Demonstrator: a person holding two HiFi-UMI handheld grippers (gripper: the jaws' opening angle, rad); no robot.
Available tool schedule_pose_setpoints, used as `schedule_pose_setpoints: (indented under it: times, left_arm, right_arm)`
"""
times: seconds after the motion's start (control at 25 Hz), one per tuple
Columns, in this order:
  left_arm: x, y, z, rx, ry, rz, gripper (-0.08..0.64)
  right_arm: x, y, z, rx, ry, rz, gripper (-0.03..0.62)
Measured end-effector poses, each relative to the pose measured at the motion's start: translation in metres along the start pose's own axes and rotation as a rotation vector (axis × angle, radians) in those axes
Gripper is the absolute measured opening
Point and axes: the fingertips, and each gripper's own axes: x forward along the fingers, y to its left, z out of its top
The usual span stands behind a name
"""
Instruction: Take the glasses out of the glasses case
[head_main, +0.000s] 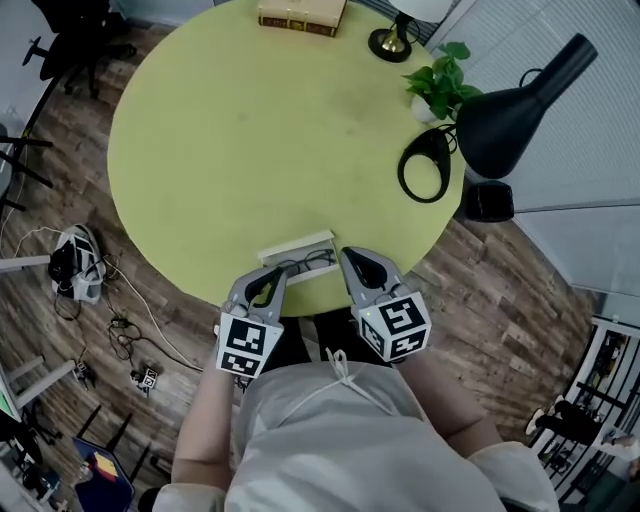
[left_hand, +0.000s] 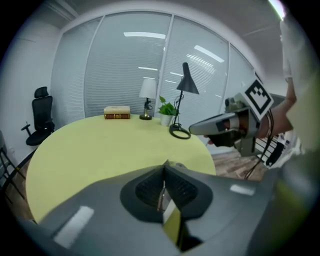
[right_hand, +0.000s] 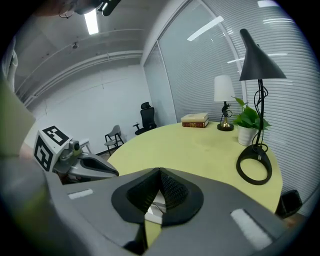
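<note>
Head view shows the open glasses case (head_main: 296, 246) at the surface's (head_main: 250, 130) near edge, glasses (head_main: 312, 264) inside. Left gripper (head_main: 268, 279) and right gripper (head_main: 353, 263) flank it, jaws together. I'd part one first, then pinch the frame gently.

Round yellow-green table (head_main: 200, 150), seen from above. At its 6 o'clock edge lies an open white glasses case (head_main: 290, 244) holding dark-framed glasses (head_main: 312, 264). The left gripper (head_main: 274, 271) points at the case's 9 o'clock end and the right gripper (head_main: 348, 254) at its 3 o'clock end, both just beside it. At 12 o'clock sits a stack of tan hardback books (head_main: 302, 15); at 1 o'clock, a small lamp's brass base (head_main: 390, 43); at 2 o'clock, a potted green plant (head_main: 441, 86); at 3 o'clock, the ring foot of a black desk lamp (head_main: 424, 166).
</note>
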Motion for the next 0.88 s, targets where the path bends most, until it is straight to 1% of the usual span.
schedule_pose_setpoints:
  times: [0.12,0.24,0.36,0.48,0.72,0.8,0.88]
  left_arm:
    - [0.017,-0.009,-0.016,0.085,0.077,-0.057,0.029]
    - [0.039,-0.017,-0.024,0.156,0.136,-0.128,0.044]
    - [0.055,-0.020,-0.032,0.220,0.198,-0.185,0.085]
    - [0.065,-0.021,-0.040,0.263,0.250,-0.209,0.092]
    - [0.083,-0.029,-0.049,0.418,0.341,-0.246,0.092]
    - [0.088,-0.032,-0.050,0.453,0.365,-0.254,0.088]
    - [0.093,-0.033,-0.052,0.495,0.391,-0.257,0.067]
  right_arm:
    - [0.006,-0.001,-0.013,0.001,0.030,0.020,0.000]
    - [0.012,-0.010,-0.023,0.008,0.051,0.027,0.000]
    - [0.016,-0.013,-0.029,0.011,0.063,0.032,0.000]
    - [0.014,-0.014,-0.037,0.003,0.082,0.035,0.000]
    - [0.011,-0.025,-0.045,0.021,0.094,0.031,0.000]
    - [0.010,-0.029,-0.044,0.032,0.089,0.025,0.000]
    - [0.009,-0.032,-0.043,0.038,0.085,0.024,0.000]
